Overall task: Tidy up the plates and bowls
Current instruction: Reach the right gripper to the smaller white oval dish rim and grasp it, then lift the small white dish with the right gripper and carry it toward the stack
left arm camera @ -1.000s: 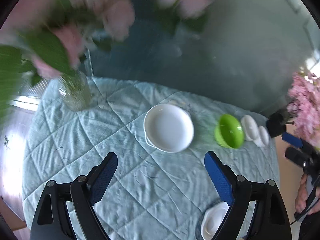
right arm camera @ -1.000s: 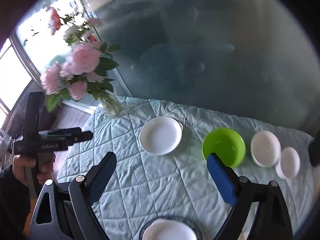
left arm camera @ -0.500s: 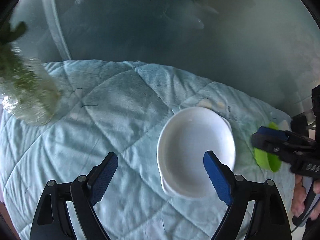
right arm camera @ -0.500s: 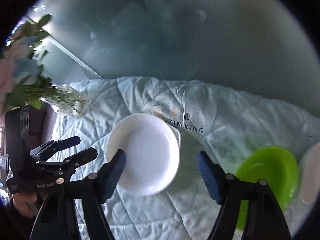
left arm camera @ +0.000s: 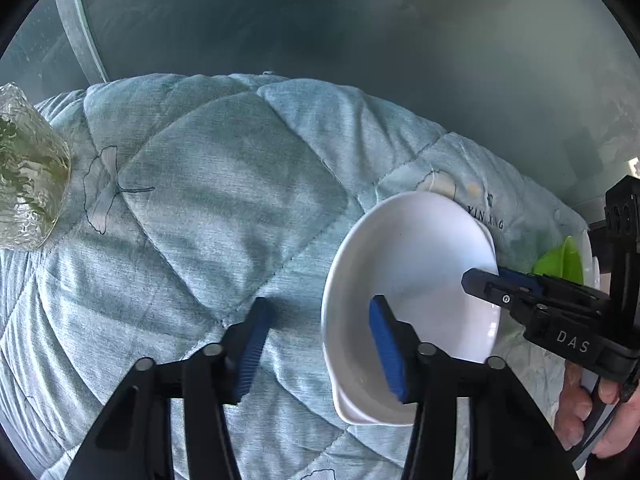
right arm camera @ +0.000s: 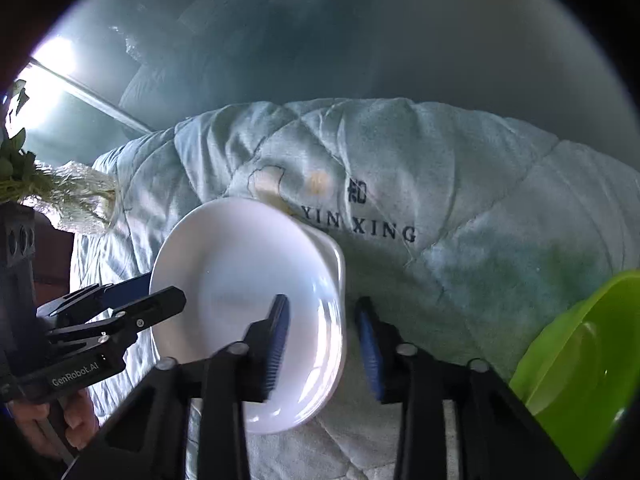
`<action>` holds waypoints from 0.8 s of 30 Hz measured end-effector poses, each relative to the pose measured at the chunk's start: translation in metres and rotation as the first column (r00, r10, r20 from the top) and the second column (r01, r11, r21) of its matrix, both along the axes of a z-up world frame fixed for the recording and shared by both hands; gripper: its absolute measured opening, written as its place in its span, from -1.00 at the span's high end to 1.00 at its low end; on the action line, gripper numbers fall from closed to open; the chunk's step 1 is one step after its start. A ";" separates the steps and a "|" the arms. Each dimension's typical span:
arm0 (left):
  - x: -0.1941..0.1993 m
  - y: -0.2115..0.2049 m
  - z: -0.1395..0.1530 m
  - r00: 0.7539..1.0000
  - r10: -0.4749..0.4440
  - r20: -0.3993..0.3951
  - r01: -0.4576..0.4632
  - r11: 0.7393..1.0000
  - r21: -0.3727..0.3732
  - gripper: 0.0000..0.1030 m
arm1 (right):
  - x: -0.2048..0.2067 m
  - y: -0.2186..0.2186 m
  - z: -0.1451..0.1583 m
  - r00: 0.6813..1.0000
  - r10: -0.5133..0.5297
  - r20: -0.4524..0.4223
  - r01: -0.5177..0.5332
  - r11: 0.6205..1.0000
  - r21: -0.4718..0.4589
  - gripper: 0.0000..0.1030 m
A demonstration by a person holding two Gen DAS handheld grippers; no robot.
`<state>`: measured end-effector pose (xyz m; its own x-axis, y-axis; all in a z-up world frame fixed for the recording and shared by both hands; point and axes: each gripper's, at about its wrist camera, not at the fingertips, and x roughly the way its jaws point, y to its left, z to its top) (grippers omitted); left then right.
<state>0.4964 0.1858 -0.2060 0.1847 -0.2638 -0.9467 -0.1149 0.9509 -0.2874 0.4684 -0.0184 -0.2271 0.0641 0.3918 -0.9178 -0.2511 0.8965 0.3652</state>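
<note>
A white plate [left arm camera: 416, 264] lies on top of a second white dish on the pale blue quilted cloth [left arm camera: 224, 200]. It also shows in the right wrist view [right arm camera: 240, 280]. My left gripper [left arm camera: 320, 352] is open and straddles the plate's left rim, one finger inside and one outside. My right gripper [right arm camera: 324, 344] is open and straddles the right rim in the same way. Neither has closed on the rim. A green bowl [right arm camera: 584, 356] sits to the right, and it also shows in the left wrist view [left arm camera: 564, 260].
A glass vase [left arm camera: 28, 176] with green stems stands at the far left of the table, and it also shows in the right wrist view [right arm camera: 76, 200]. A glass wall runs behind the table's far edge. The cloth bears the printed words YIN XING [right arm camera: 360, 228].
Both grippers have moved down and in toward the white plate from either side and narrowed their jaws. They now straddle its opposite rims. The flowers have left both views.
</note>
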 end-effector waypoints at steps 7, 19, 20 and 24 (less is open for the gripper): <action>0.006 0.008 -0.001 1.000 0.002 -0.018 -0.003 1.000 -0.026 0.85 | -0.001 0.004 0.002 1.000 -0.018 0.007 0.018 0.998 -0.060 0.70; -0.032 0.001 0.060 0.997 0.007 0.072 -0.009 0.999 0.035 0.88 | -0.024 0.023 0.036 0.997 -0.031 0.070 0.033 0.999 -0.030 0.77; -0.039 0.000 0.072 0.996 0.013 0.084 -0.016 0.999 0.034 0.88 | -0.029 0.021 0.045 0.997 -0.030 0.078 0.032 0.999 -0.019 0.78; -0.063 -0.009 0.119 0.992 0.005 0.129 -0.010 0.999 0.035 0.88 | -0.058 0.003 0.088 0.992 -0.038 0.119 0.037 0.999 0.008 0.81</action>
